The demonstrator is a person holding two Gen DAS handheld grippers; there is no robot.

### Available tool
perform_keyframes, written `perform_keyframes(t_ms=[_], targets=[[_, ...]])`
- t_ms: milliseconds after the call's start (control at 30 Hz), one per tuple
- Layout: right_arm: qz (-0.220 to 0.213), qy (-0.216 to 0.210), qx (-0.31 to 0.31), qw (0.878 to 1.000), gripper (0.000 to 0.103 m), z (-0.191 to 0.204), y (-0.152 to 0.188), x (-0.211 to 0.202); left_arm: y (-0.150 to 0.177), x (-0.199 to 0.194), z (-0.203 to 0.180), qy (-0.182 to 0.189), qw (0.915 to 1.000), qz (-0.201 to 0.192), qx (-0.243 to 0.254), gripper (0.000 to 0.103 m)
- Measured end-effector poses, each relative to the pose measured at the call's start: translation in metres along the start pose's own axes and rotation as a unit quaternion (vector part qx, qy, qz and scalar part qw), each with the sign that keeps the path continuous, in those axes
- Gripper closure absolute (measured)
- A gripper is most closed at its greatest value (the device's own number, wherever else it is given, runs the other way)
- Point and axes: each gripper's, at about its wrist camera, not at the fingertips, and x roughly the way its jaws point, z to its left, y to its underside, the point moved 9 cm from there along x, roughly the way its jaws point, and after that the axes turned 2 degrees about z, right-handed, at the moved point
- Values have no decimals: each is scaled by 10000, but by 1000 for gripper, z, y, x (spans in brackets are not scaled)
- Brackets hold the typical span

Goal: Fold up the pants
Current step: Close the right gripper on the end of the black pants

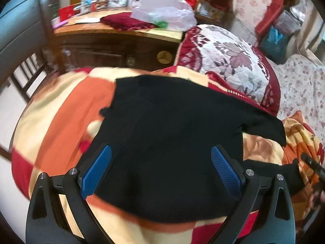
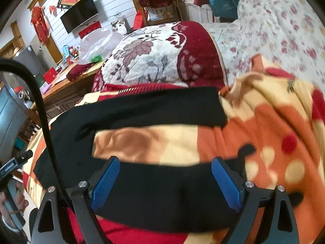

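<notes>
Black pants (image 1: 168, 134) lie spread flat on an orange, cream and red blanket (image 1: 61, 111). The waist end is under the left gripper (image 1: 161, 156), which is open above the cloth, its blue pads (image 1: 99, 168) wide apart. In the right wrist view the two legs fork: the far leg (image 2: 154, 105) runs right, the near leg (image 2: 166, 187) lies under the right gripper (image 2: 165, 166). That gripper is open over the near leg and holds nothing.
A red and white floral cushion (image 1: 229, 61) lies just behind the pants. A wooden table (image 1: 113, 30) with a plastic bag (image 1: 164, 12) stands beyond. A floral bedspread (image 2: 274, 26) is at the right. The other handheld device shows at the left edge (image 2: 14, 166).
</notes>
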Motion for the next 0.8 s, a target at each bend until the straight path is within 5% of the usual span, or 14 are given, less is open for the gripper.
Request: perform_keyframes(t_ms=[300, 567, 800], targets=[[192, -94, -43, 9998, 11, -42, -66, 44, -54, 33, -25, 149, 9960, 43, 881, 3], [370, 65, 924, 9950, 11, -119, -101, 86, -86, 69, -30, 439, 9939, 233, 989, 4], [556, -180, 1078, 9925, 12, -132, -119, 119, -105, 85, -35, 586, 9909, 312, 1174, 4]])
